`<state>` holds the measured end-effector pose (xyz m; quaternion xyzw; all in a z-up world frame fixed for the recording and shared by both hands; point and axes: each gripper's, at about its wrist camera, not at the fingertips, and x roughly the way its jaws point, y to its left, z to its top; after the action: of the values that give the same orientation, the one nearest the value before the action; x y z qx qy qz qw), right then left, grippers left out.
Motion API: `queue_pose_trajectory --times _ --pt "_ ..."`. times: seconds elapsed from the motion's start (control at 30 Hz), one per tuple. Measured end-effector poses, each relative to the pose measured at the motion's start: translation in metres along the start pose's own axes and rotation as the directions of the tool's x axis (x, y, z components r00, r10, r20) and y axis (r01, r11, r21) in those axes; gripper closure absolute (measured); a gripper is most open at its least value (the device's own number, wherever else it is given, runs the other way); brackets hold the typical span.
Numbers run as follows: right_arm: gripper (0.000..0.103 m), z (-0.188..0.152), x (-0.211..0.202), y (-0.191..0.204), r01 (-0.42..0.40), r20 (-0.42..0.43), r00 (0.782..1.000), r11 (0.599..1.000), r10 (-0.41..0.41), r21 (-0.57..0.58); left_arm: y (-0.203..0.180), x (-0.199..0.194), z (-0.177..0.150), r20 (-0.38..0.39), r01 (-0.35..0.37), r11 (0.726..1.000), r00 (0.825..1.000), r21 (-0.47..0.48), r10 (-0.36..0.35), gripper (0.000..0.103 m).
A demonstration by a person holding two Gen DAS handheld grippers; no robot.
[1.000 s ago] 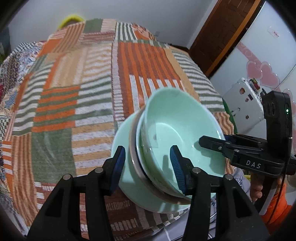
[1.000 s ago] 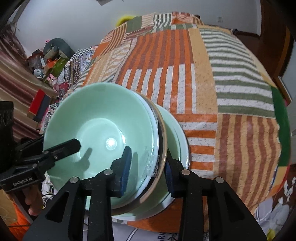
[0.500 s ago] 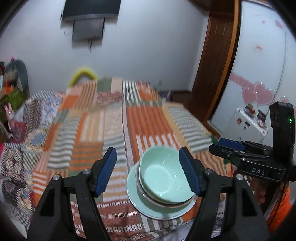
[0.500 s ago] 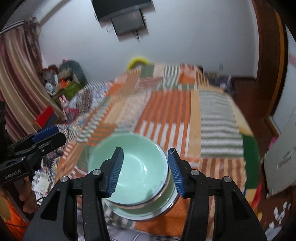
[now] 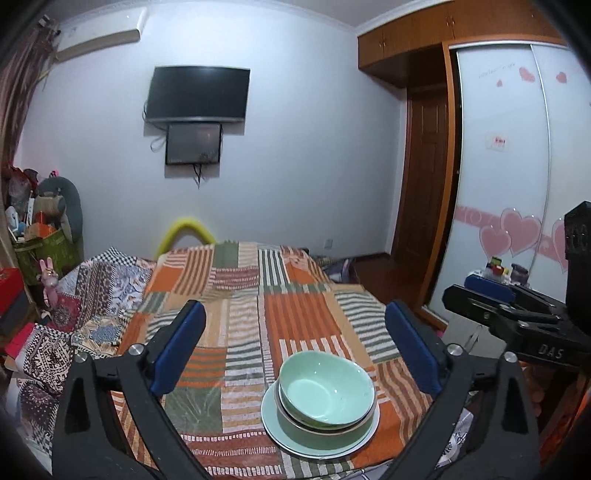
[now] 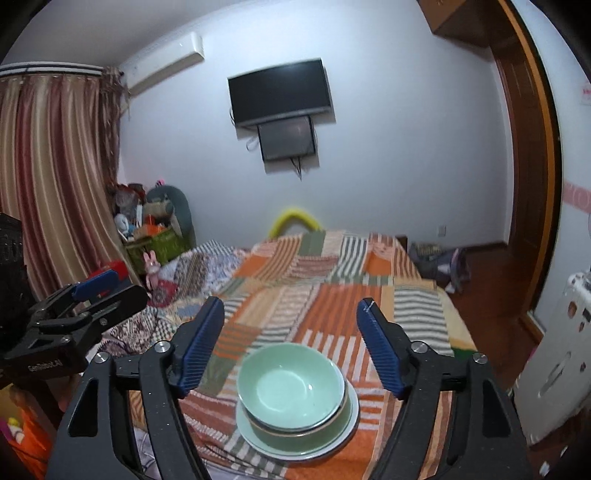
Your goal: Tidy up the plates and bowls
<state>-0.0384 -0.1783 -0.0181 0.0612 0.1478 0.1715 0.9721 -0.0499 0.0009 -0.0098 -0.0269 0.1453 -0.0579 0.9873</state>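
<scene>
Left claw [image 5: 295, 339]: released, blue pads spread wide, grasping nothing; raised above the near end of the bed. Seen from the right wrist view at far left [image 6: 107, 291], pads apart.

Right claw [image 6: 291, 343]: released, blue pads spread wide, grasping nothing; raised above the near end of the bed. Seen from the left wrist view at far right [image 5: 480, 291]; its spread cannot be told from that angle.

Stack, near end of bed, between and below the pads of both claws, touching neither:
- Plate [image 5: 291, 439] [image 6: 325, 439]: pale green, flat on the quilt, bottom of the stack.
- Lower bowl [image 5: 295, 421] [image 6: 332, 421]: green with a brown rim, sitting on the plate; only its edge shows.
- Top bowl [image 5: 325, 391] [image 6: 291, 384]: pale green, nested in the lower bowl, tilted slightly, inside bare.

Quilt [image 5: 295, 317] [image 6: 332, 295]: patchwork of orange, green and white stripes, covering the bed.

Second quilt [image 5: 99, 291] [image 6: 207, 266]: checked and floral, beside the striped one on its left.

Yellow arc [image 5: 188, 229] [image 6: 295, 218]: at the far end of the bed.

Clutter [image 5: 40, 229] [image 6: 151, 218]: toys and a green box, far left corner.

Wardrobe [image 5: 502, 155]: sliding doors with pink hearts, right side.

Door [image 5: 424, 177]: brown wood, far right corner.

Curtain [image 6: 55, 177]: striped, left wall.

TV [image 5: 197, 94] [image 6: 280, 92]: dark, on the far wall, with a smaller screen [image 5: 194, 144] [image 6: 286, 142] just below it.

Air conditioner [image 5: 99, 33] [image 6: 166, 62]: high on the far wall, left of the TV.
</scene>
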Motion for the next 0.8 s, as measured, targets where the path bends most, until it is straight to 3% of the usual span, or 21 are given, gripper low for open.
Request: queue_pose_trajectory --times 0.37,0.8 --pt "0.002 -0.006 -0.006 0.007 -0.002 0.046 0.999 1.0 0.002 0.003 0.001 -0.018 -0.007 0.033 -0.03 0.999 0.999 -0.02 0.03 0.0" --pt "0.0 -0.013 -0.009 0.009 0.004 0.034 0.999 1.0 -0.004 0.01 -0.004 -0.017 -0.012 0.028 -0.041 0.999 0.999 -0.006 0.041 0.0"
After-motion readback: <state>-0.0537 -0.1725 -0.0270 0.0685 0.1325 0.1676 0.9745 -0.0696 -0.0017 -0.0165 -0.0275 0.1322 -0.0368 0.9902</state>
